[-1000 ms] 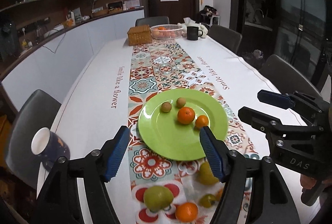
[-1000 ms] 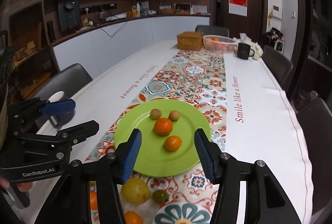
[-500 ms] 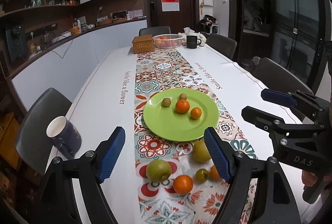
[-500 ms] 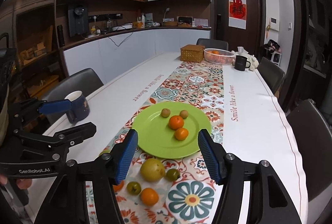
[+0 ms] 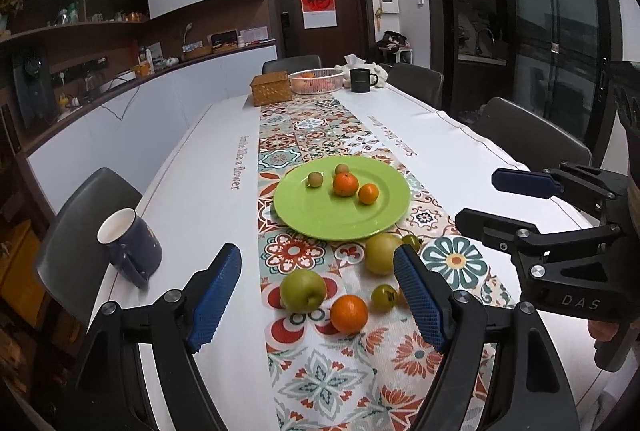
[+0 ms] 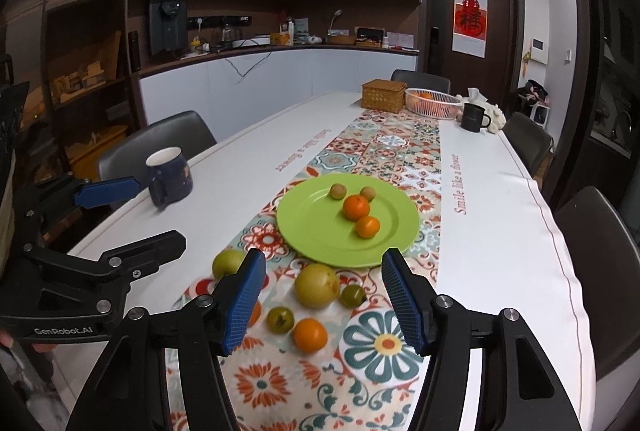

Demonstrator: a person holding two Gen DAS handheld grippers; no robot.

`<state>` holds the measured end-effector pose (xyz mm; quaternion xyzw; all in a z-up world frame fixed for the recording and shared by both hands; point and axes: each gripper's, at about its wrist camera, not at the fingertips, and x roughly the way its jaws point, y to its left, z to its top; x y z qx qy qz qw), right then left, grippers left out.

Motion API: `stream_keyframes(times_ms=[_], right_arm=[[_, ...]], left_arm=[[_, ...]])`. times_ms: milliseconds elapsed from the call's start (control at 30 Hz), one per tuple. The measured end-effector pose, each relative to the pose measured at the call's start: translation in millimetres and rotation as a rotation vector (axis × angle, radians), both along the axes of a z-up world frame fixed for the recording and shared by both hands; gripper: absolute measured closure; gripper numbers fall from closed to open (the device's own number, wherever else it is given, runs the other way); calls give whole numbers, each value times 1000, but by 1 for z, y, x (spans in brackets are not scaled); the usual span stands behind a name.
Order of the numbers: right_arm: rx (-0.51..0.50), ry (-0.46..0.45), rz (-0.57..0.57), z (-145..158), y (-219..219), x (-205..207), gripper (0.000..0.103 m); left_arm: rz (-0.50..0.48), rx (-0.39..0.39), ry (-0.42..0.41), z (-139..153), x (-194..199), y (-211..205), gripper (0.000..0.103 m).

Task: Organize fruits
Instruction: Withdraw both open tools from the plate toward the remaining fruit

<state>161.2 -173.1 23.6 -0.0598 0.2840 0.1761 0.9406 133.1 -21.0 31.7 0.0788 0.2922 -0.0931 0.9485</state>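
A green plate (image 5: 320, 219) (image 6: 320, 231) lies on the patterned runner and holds two oranges (image 5: 345, 184) and two small brown fruits (image 5: 315, 179). Loose fruit lies on the runner in front of it: a green pear (image 5: 302, 289), a yellow pear (image 5: 383, 253) (image 6: 317, 284), an orange (image 5: 349, 313) (image 6: 309, 334) and small green fruits (image 5: 383, 297) (image 6: 280, 319). My left gripper (image 5: 318, 297) is open and empty above the loose fruit. My right gripper (image 6: 323, 301) is open and empty, also over the loose fruit; it shows in the left wrist view (image 5: 486, 201).
A dark blue mug (image 5: 130, 245) (image 6: 169, 177) stands at the table's left edge. At the far end are a wicker box (image 5: 271, 93), a white fruit basket (image 5: 317, 80) and a black mug (image 5: 361, 80). Dark chairs (image 5: 532, 139) surround the table.
Both grippers have pulled back and up from the plate. The plate looks farther away and the loose fruit in front of it has come fully into view. Both stayed open.
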Motion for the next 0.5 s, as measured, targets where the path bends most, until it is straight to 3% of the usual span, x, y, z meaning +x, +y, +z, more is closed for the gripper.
stream_keyframes(times_ms=[500], right_arm=[[-65,70,28,-41,1,-8,42]], left_arm=[[-51,75,-1,-38,-9,-9,25]])
